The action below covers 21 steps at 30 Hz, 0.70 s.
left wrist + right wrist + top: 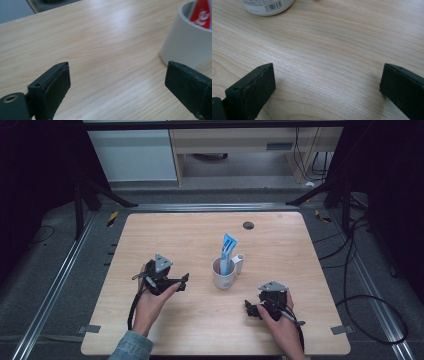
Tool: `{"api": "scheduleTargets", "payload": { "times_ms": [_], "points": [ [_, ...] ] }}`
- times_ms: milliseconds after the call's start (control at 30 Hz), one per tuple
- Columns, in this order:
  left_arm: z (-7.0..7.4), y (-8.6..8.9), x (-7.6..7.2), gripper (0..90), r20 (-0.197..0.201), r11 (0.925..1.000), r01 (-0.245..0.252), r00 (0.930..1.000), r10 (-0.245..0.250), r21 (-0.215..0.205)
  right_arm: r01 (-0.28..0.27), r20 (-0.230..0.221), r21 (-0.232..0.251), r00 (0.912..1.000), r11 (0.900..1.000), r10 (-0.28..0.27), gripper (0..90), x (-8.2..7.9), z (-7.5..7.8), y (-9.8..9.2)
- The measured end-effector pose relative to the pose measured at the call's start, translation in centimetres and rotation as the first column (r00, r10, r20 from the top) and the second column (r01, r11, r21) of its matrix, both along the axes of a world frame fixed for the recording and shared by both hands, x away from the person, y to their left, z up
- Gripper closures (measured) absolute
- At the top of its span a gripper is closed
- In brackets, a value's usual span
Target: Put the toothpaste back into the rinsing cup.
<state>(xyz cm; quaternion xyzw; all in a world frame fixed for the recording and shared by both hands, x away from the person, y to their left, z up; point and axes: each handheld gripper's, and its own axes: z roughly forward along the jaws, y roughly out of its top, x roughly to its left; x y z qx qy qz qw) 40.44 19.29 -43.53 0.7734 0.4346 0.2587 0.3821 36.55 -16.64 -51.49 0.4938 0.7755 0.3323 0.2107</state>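
Observation:
A white mug (223, 276) stands near the middle of the wooden table (150, 240), its handle toward the right. A blue and white toothpaste tube (227, 251) stands upright inside it, red print showing in the left gripper view (201, 13). My left gripper (183, 282) rests on the table to the mug's left, open, with the mug's white wall (185, 47) just beyond its right jaw. My right gripper (251, 309) sits low at the mug's front right, open over bare wood. The mug's base, with a barcode label (268, 6), appears at the top left of the right gripper view.
A small dark round grommet (248, 225) is set into the table near its far edge. Metal rails (60, 275) run along both sides of the table. Cables (360, 285) lie on the floor at the right. Pale cabinets (135, 155) stand beyond the table.

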Motion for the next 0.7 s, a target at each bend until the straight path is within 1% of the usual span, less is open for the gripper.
{"api": "scheduleTargets", "payload": {
  "times_ms": [33,133,267,367,433,467,567,600,633,667,700],
  "points": [
    [-0.2,0.4,0.1,5.7,-0.005,1.0,-0.008,1.0,0.008,0.003,0.0,0.001,-0.001,1.0,1.0,0.0,0.3,0.0,0.0,0.0],
    [-0.8,1.6,0.4,5.5,-0.025,0.9991,-0.027,0.9993,0.028,0.032,-0.001,0.0,0.001,1.0,1.0,0.001,0.4,0.0,0.0,0.0],
    [-1.9,3.3,0.7,5.4,-0.063,0.9969,-0.055,0.9963,0.058,0.057,-0.001,0.0,0.002,1.0,1.0,0.001,0.3,0.0,0.0,0.0],
    [-2.8,4.6,1.0,5.2,-0.098,0.9937,-0.08,0.9913,0.088,0.078,0.0,0.0,0.002,1.0,1.0,0.0,0.3,0.0,0.0,0.0],
    [-3.2,5.3,1.0,5.4,-0.12,0.992,-0.091,0.9877,0.101,0.088,0.006,0.001,0.003,1.0,1.0,-0.006,0.3,0.0,0.0,0.1],
    [-3.5,5.7,1.0,5.5,-0.129,0.9905,-0.093,0.9859,0.106,0.101,0.009,0.001,0.002,1.0,1.0,-0.009,0.3,0.0,0.0,0.1],
    [-4.0,6.4,1.2,5.8,-0.145,0.9864,-0.108,0.9813,0.126,0.123,0.01,0.005,-0.002,0.9999,1.0,-0.01,0.3,0.1,0.0,0.1],
    [-4.2,6.6,1.4,5.8,-0.153,0.985,-0.109,0.9798,0.129,0.134,0.012,-0.001,0.004,0.9999,1.0,-0.012,0.3,0.0,0.0,0.1],
    [-4.4,6.9,1.5,5.8,-0.16,0.9832,-0.111,0.978,0.134,0.145,0.01,0.005,-0.002,0.9999,1.0,-0.01,0.3,0.1,0.0,0.1],
    [-4.6,7.2,1.8,5.8,-0.169,0.9819,-0.115,0.9756,0.14,0.151,0.009,0.006,-0.003,0.9999,1.0,-0.008,0.3,0.1,0.0,0.1],
    [-4.7,7.4,2.0,5.8,-0.173,0.9815,-0.121,0.9741,0.146,0.148,0.01,0.005,-0.001,0.9999,1.0,-0.01,0.3,0.1,0.0,0.1]
  ]
}}
